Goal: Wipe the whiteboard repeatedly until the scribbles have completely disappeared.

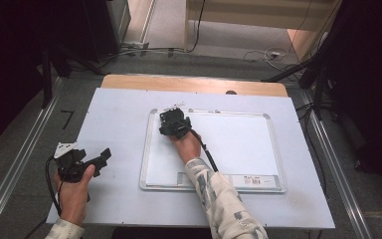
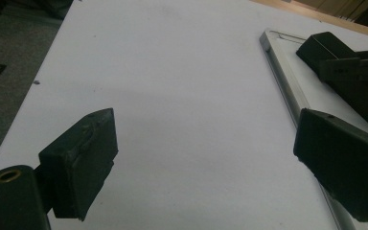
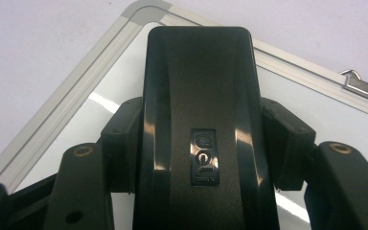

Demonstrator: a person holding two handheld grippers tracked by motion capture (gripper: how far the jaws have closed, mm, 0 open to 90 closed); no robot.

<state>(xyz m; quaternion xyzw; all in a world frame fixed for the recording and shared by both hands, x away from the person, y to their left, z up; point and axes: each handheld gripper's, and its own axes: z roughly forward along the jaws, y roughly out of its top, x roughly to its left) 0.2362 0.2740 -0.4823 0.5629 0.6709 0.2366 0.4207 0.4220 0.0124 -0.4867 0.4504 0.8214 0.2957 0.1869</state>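
A white whiteboard [image 1: 238,144] with a silver frame lies flat on the table, right of centre. My right gripper [image 1: 171,118] sits at the board's far left corner, shut on a black eraser [image 3: 199,96] marked "deli"; both pads [image 3: 124,143] press its sides. The eraser rests over the board's corner frame [image 3: 76,91]. My left gripper [image 1: 104,158] is held near the table's left front, open, with nothing between its jaws [image 2: 203,129]. In the left gripper view, the board's frame [image 2: 282,81] and the right gripper with the eraser [image 2: 350,72] appear at the upper right.
A white sheet [image 1: 119,109] covers the table, with a wooden edge [image 1: 194,83] at the far side. A small metal hanging clip [image 3: 362,86] sits on the board's far frame. A barcode label [image 1: 256,180] is on the board's near edge. Cables and dark stands surround the table.
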